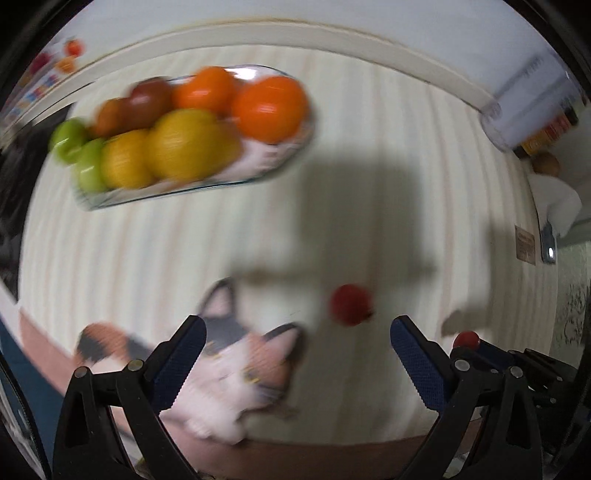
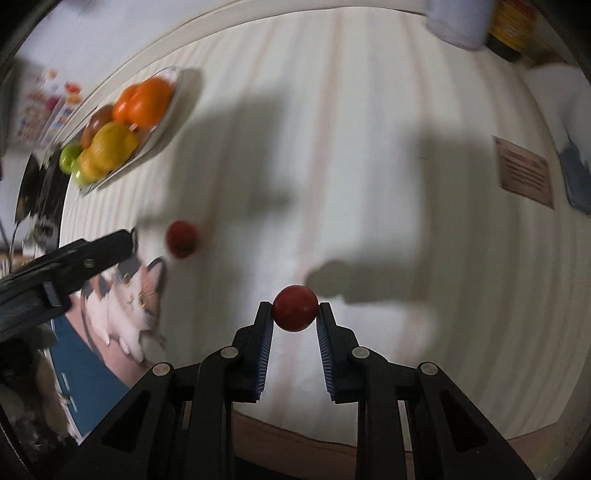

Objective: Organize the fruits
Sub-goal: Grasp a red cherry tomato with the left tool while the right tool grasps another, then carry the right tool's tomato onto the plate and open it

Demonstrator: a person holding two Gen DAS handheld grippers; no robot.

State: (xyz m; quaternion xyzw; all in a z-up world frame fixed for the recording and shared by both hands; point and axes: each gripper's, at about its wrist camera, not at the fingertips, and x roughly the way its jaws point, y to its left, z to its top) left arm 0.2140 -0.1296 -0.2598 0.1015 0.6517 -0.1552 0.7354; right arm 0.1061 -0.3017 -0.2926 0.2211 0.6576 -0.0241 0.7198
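A glass dish (image 1: 258,176) at the upper left holds oranges (image 1: 271,109), yellow fruits (image 1: 188,144) and green ones (image 1: 68,138). My left gripper (image 1: 297,334) points down at the striped white cloth with its jaws wide open and nothing between them. A small red fruit (image 1: 351,304) lies on the cloth just beyond its fingertips, nearer the right finger. My right gripper (image 2: 295,308) is shut on a second small red fruit (image 2: 295,309), lifted off the cloth. The loose red fruit (image 2: 181,239) and the dish (image 2: 184,83) lie to its left, beside the left gripper's finger (image 2: 99,251).
A cat-picture mat (image 1: 240,369) (image 2: 125,306) lies at the table's near left edge. A white cup (image 1: 524,110) (image 2: 458,22) and a dark labelled jar (image 2: 511,27) stand at the far right. A brown card (image 2: 524,173) lies on the right.
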